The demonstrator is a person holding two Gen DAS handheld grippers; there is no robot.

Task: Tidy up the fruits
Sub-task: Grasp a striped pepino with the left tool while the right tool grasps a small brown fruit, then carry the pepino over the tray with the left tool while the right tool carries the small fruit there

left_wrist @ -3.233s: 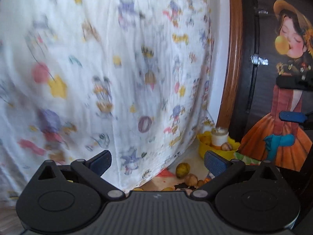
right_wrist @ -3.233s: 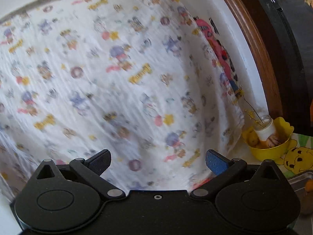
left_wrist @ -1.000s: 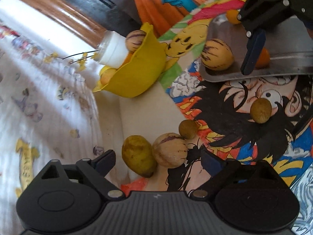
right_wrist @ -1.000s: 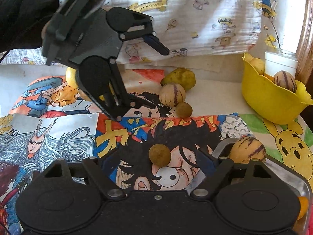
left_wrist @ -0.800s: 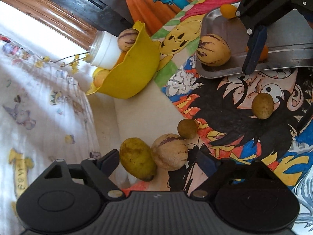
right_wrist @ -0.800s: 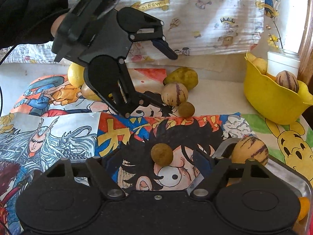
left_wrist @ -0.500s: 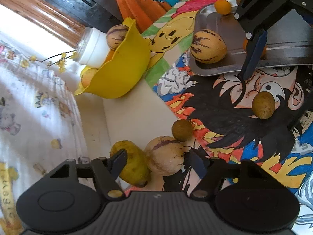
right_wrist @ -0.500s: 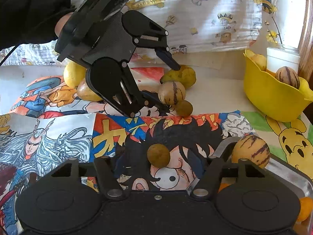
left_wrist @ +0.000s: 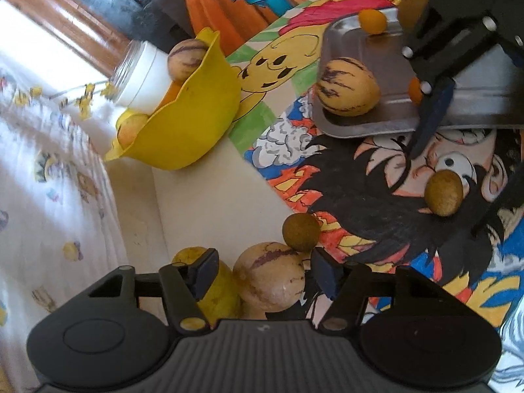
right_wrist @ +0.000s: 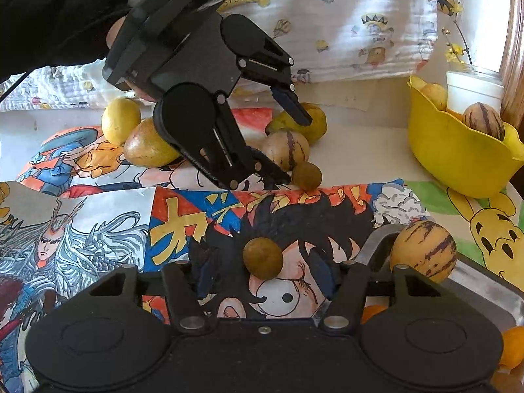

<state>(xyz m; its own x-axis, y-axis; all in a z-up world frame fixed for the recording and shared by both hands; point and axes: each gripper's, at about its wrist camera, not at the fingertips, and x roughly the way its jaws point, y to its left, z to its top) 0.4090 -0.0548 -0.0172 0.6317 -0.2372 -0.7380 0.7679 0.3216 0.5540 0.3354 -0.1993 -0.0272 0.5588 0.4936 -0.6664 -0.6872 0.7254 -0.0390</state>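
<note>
My left gripper (left_wrist: 263, 273) straddles a pale striped melon (left_wrist: 270, 275) on the cartoon mat, and its jaws are closing; the pads stand clear of it. A yellow-green fruit (left_wrist: 216, 294) lies against the melon, partly behind the left finger. A small brown fruit (left_wrist: 300, 232) sits just beyond. In the right wrist view my right gripper (right_wrist: 265, 276) has another small brown fruit (right_wrist: 263, 258) between its closing jaws, with gaps on both sides. The left gripper (right_wrist: 286, 140) shows there above the melon (right_wrist: 288, 150).
A yellow bowl (left_wrist: 183, 121) with fruit and a white jar (left_wrist: 140, 78) stands at the back. A metal tray (left_wrist: 360, 124) holds a striped melon (left_wrist: 347, 86) and small orange fruits. Two yellow fruits (right_wrist: 121, 119) lie at the mat's left. Printed cloth (right_wrist: 360, 16) hangs behind.
Both grippers swung from the printed cloth down to the mat. Over the last second both pairs of jaws narrowed, and the left gripper moved closer over the striped melon.
</note>
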